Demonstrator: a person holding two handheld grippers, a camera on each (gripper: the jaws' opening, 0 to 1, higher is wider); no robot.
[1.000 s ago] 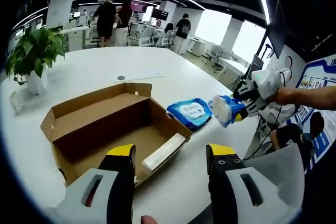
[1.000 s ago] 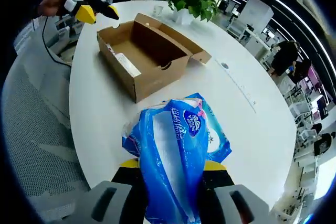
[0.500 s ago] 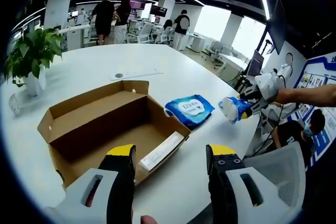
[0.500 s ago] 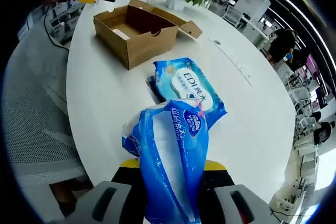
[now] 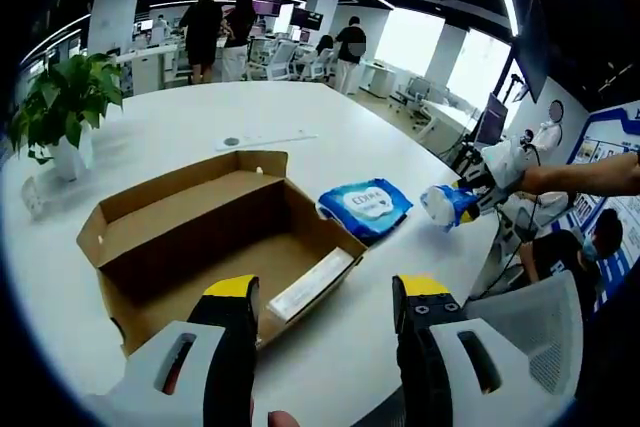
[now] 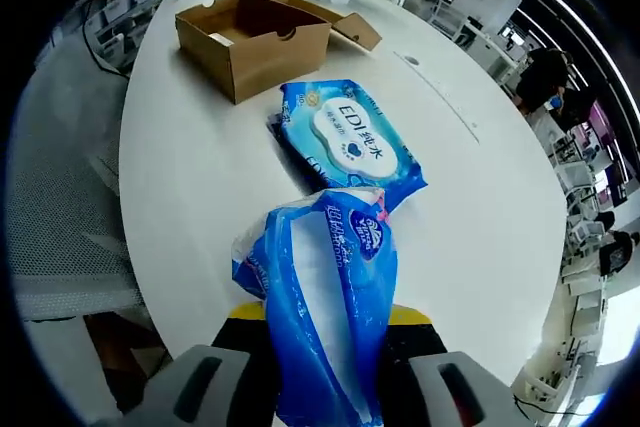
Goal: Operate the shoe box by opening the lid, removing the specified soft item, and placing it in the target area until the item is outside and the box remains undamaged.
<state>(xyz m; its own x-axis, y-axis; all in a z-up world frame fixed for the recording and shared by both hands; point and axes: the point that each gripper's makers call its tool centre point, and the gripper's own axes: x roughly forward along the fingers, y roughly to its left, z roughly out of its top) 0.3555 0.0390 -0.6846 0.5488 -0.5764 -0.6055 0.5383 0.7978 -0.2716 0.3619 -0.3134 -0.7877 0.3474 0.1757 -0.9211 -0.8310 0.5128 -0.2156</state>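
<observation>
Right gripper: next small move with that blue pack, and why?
Probably lower and release. The right gripper is shut on the blue tissue pack, held above the table beside the wipes pack already lying outside the open shoe box. Bare table next to the wipes looks like a fair set-down spot.

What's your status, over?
Right gripper shut on blue tissue pack, held above the table. Left gripper open, by the open box. Wipes pack lies ahead on the table.
</observation>
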